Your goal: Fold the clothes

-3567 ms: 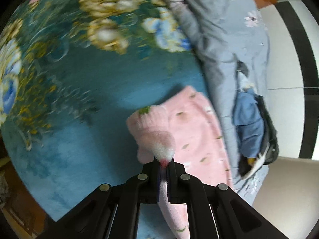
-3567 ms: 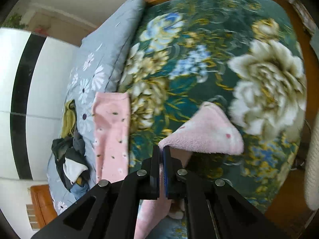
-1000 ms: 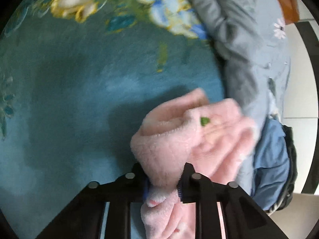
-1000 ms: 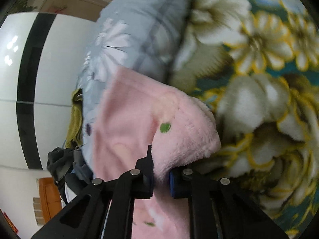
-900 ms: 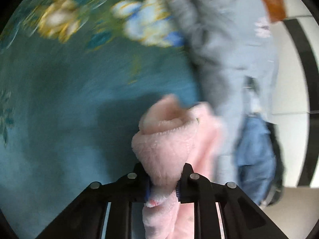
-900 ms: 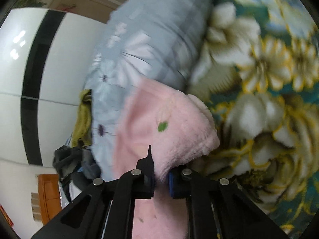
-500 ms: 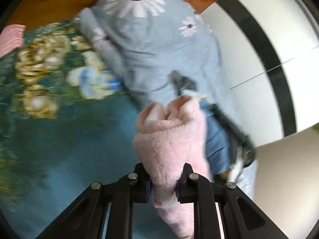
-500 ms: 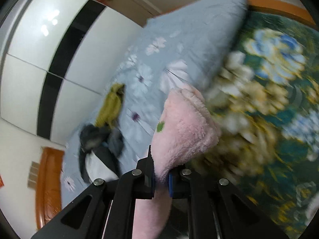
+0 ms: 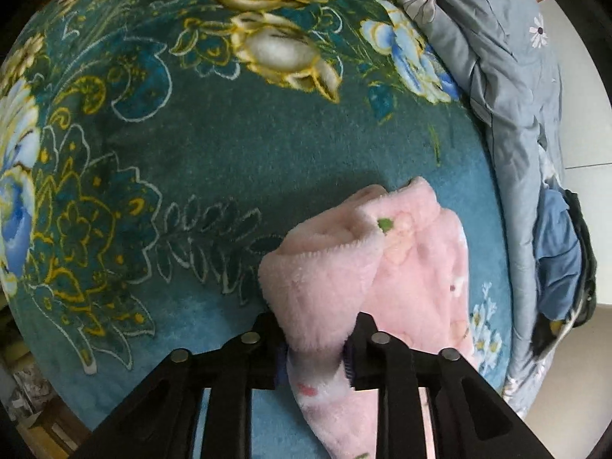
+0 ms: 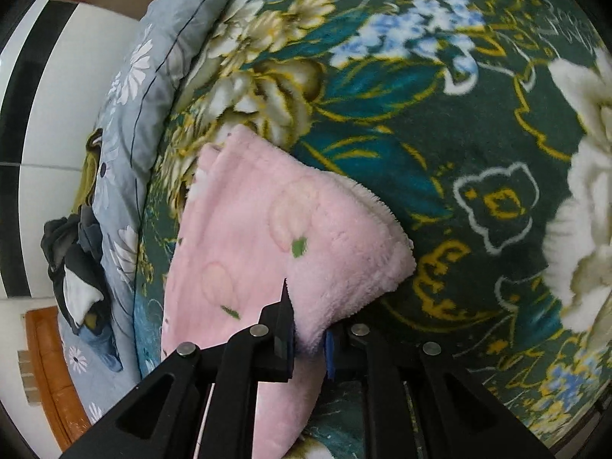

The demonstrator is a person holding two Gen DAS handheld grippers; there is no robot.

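Observation:
A pink fleece garment (image 9: pixel 367 267) with small green and peach marks lies partly folded on a teal floral blanket (image 9: pixel 191 145). My left gripper (image 9: pixel 315 348) is shut on a bunched corner of it, held just above the blanket. In the right wrist view the same pink garment (image 10: pixel 275 237) drapes over the blanket (image 10: pixel 459 153), and my right gripper (image 10: pixel 310 340) is shut on another folded corner of it. The rest of the garment hangs down below both grippers, out of view.
A grey quilt with white daisies (image 9: pixel 497 57) runs along the blanket's edge, also in the right wrist view (image 10: pixel 130 88). A heap of dark and blue clothes (image 9: pixel 558 267) lies on it, seen too in the right wrist view (image 10: pixel 76 267). White wardrobe doors stand behind.
Both grippers have come down from a raised position over the quilt to low over the blanket, carrying the pink garment's corners. The garment now rests on the blanket.

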